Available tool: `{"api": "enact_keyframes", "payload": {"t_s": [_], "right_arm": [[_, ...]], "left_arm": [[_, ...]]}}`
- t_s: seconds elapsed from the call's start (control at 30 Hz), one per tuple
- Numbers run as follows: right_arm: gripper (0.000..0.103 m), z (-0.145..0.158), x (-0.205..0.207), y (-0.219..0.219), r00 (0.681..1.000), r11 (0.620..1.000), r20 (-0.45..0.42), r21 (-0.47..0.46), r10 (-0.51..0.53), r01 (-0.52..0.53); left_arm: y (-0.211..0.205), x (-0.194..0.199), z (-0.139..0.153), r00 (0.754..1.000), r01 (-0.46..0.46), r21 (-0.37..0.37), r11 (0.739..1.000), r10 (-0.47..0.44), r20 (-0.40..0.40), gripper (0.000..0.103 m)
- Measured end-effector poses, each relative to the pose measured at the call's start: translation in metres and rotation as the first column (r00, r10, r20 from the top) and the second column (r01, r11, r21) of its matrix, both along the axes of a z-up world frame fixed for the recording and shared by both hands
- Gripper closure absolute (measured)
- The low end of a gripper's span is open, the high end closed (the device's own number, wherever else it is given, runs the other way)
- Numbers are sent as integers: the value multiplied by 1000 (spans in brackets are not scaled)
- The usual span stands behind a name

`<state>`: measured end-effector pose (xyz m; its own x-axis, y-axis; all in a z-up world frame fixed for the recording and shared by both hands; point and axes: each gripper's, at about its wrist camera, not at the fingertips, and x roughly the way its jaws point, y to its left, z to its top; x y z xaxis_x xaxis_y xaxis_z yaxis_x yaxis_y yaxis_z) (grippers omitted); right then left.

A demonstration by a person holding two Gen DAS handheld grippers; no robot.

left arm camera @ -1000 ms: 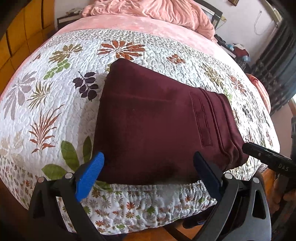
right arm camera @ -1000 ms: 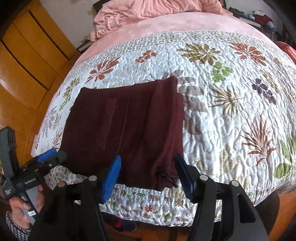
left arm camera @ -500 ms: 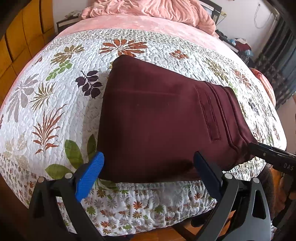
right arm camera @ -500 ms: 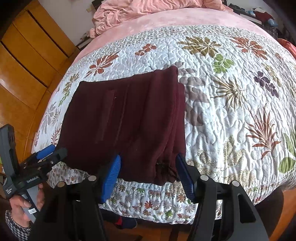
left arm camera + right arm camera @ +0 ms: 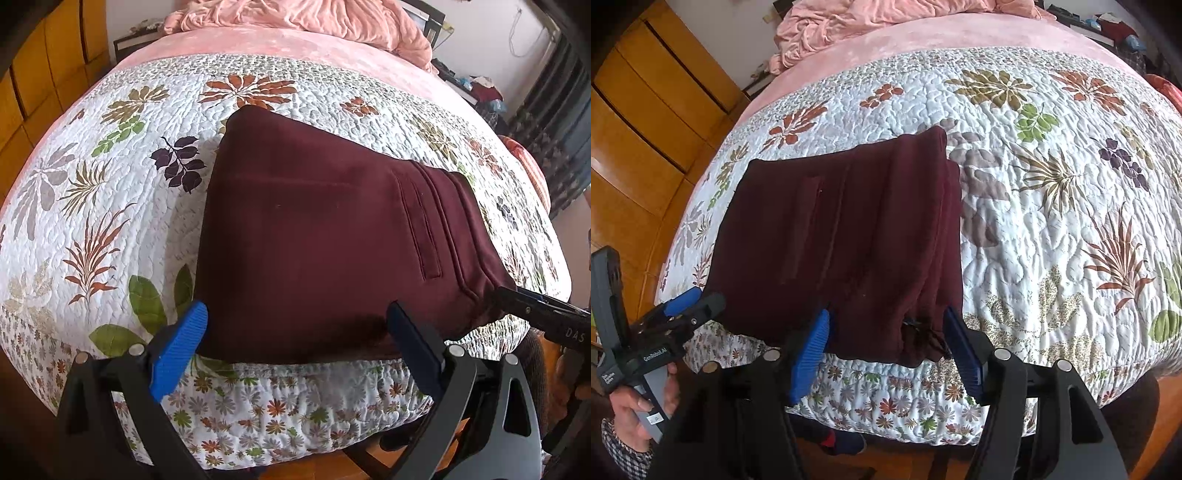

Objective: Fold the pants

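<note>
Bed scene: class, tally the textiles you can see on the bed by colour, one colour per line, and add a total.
Dark maroon folded pants: 1
White floral quilted bedspread: 1
Pink sheet: 1
Pink crumpled blanket: 1
Total: 4

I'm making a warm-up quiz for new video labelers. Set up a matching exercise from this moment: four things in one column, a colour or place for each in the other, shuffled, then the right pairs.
Things:
1. pants
2. quilt
3. blanket
4. wardrobe

Descriptions:
A. pink, heaped at the far end of the bed
B. white with leaf and flower prints
C. dark maroon, folded at the bed's near edge
D. orange-brown wood, beside the bed

Pairs: 1-C, 2-B, 3-A, 4-D
</note>
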<state>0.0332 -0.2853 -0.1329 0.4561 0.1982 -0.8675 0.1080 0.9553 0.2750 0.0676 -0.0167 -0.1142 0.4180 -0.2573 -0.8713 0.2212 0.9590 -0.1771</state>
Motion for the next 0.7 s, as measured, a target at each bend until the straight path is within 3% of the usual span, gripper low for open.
{"api": "enact_keyframes", "payload": {"t_s": [0.7], "right_arm": [[34, -4, 0, -3, 1000, 1000, -4, 12, -1, 1]], "left_arm": [[0, 0, -1, 1000, -4, -2, 1000, 4, 0, 6]]}}
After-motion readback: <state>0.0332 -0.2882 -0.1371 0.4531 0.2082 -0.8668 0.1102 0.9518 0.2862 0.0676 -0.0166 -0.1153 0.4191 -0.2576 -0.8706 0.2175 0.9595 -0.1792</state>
